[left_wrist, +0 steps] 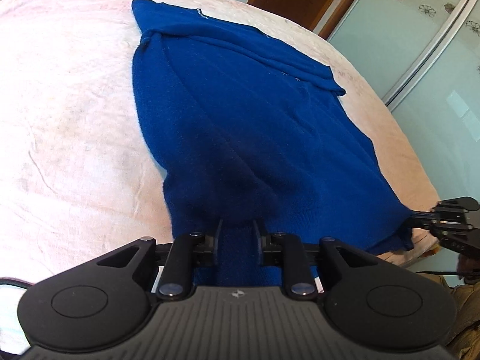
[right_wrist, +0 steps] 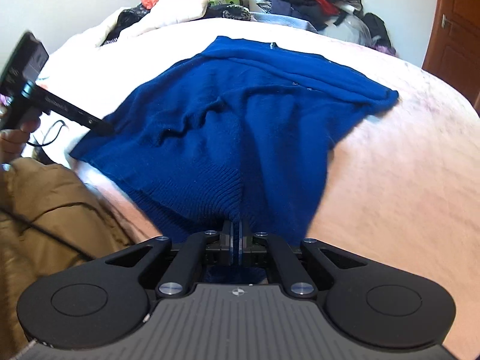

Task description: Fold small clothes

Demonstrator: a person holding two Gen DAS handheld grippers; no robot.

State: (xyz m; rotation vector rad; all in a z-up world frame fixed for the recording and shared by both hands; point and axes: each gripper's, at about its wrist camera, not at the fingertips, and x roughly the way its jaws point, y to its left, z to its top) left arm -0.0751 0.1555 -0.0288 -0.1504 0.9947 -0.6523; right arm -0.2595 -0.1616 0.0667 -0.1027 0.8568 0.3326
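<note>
Pinching hem: right tool point(right_wrist: 236, 241) | left tool point(left_wrist: 238, 237) parted (hem between) | blue sweater point(left_wrist: 240, 114) rumpled

A deep blue sweater point(left_wrist: 255, 114) lies on a pale pink blanket point(left_wrist: 69, 120).

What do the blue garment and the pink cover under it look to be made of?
Blue garment: looks like soft knitted wool or acrylic, matt and slightly fuzzy; ribbed rows show along its near hem. Pink cover: probably a plush fleece blanket, with a short nap and soft creases; the exact fibre cannot be told.
</note>
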